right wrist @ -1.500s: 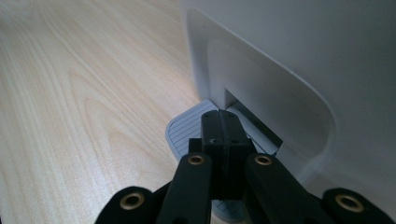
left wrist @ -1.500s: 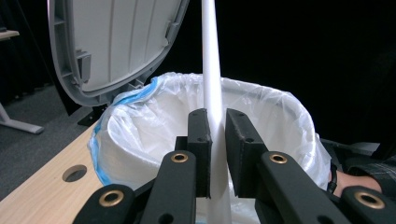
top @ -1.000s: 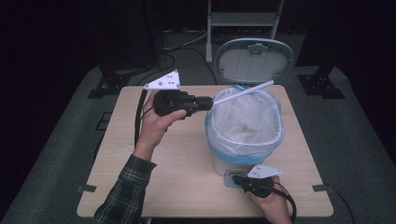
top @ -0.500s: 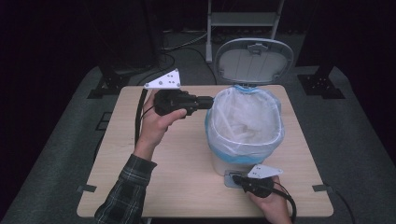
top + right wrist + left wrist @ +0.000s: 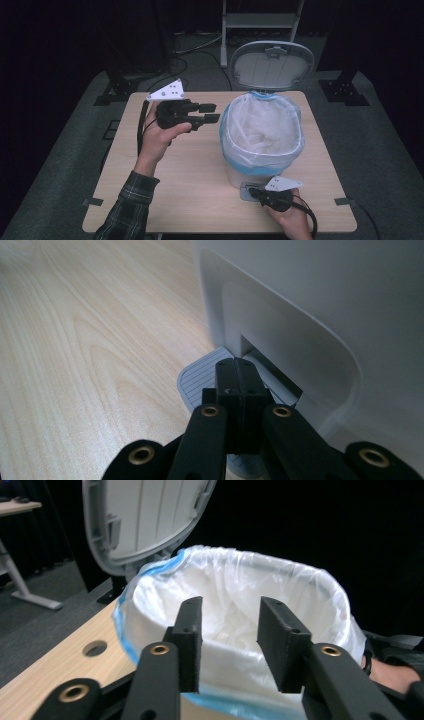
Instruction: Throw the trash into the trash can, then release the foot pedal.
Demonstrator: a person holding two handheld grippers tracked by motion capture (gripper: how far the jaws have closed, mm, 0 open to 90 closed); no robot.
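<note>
table bare: straw gone from left gripper (image 5: pixel 207 113).

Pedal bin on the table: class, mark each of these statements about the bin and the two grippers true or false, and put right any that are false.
1. The bin's lid stands open. True.
2. The bin has no liner. False: a white bag with a blue edge lines it and folds over the rim.
3. The right gripper is shut and rests on the pedal at the bin's foot. True.
4. The left gripper grips the bag's edge. False: it is open and held beside the bin, touching nothing.
5. The bin stands on a wooden table. True.
</note>
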